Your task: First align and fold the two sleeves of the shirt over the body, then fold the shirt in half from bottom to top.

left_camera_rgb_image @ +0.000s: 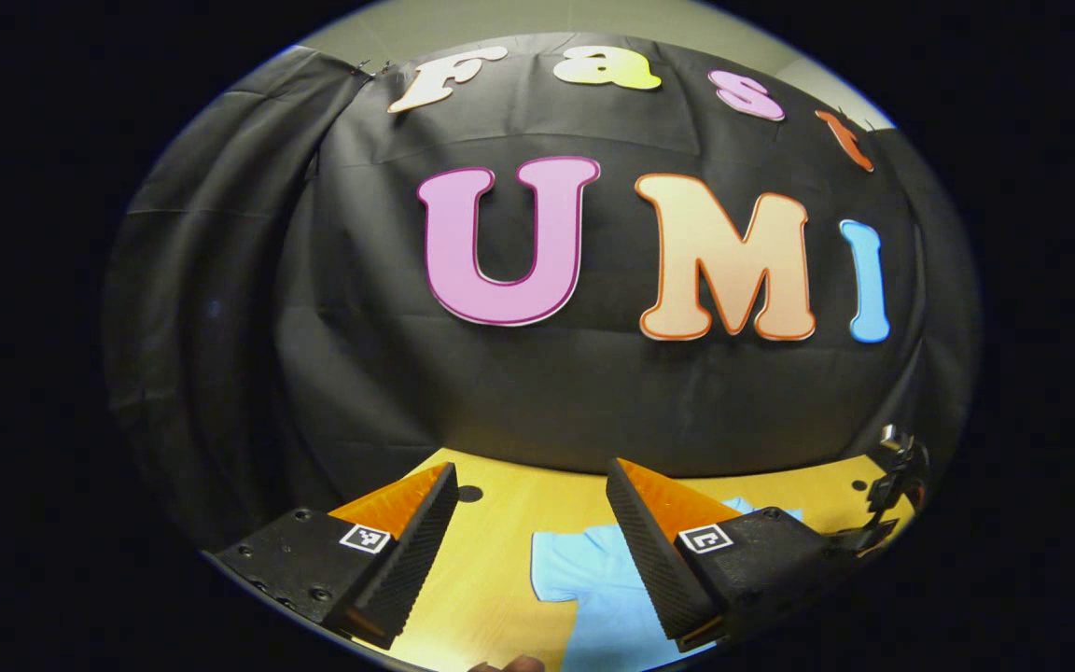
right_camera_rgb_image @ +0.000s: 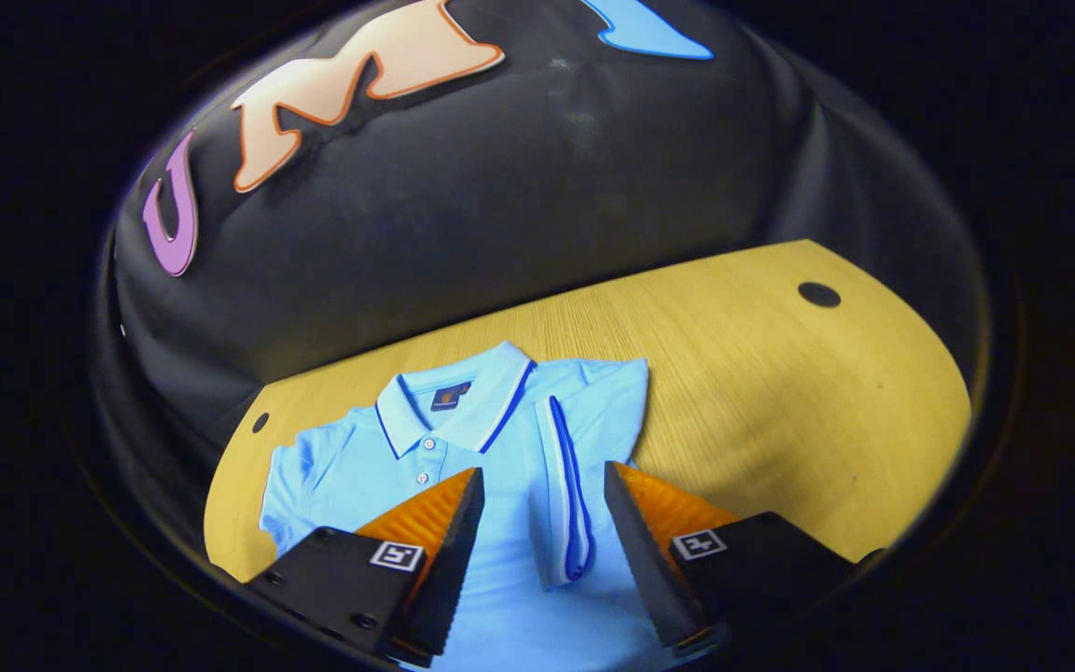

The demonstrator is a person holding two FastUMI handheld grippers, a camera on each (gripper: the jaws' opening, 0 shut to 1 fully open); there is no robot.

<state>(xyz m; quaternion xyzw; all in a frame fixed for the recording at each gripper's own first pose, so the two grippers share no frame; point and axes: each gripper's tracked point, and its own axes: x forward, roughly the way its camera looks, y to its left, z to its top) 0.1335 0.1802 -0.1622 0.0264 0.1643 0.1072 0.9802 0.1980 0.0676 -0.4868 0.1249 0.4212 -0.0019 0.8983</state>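
Right gripper (right_camera_rgb_image: 537, 523): jaws spread, holding nothing, poised over the light-blue polo shirt (right_camera_rgb_image: 481, 467), which lies flat, collar toward the booth wall, on the wooden desk (right_camera_rgb_image: 780, 373). One sleeve (right_camera_rgb_image: 564, 495) already lies folded over the body, its striped cuff between the jaws. The other sleeve (right_camera_rgb_image: 290, 485) is spread outward, near the desk's edge.

Left gripper (left_camera_rgb_image: 528, 541): jaws likewise spread and empty, raised above the desk with the shirt beneath.

Likely step: folding the spread sleeve. Pinching its cuff hem, lifting low and laying it parallel to the folded one should keep the edges aligned. Bare desk beyond the folded side gives ample room; the spread side gives little.
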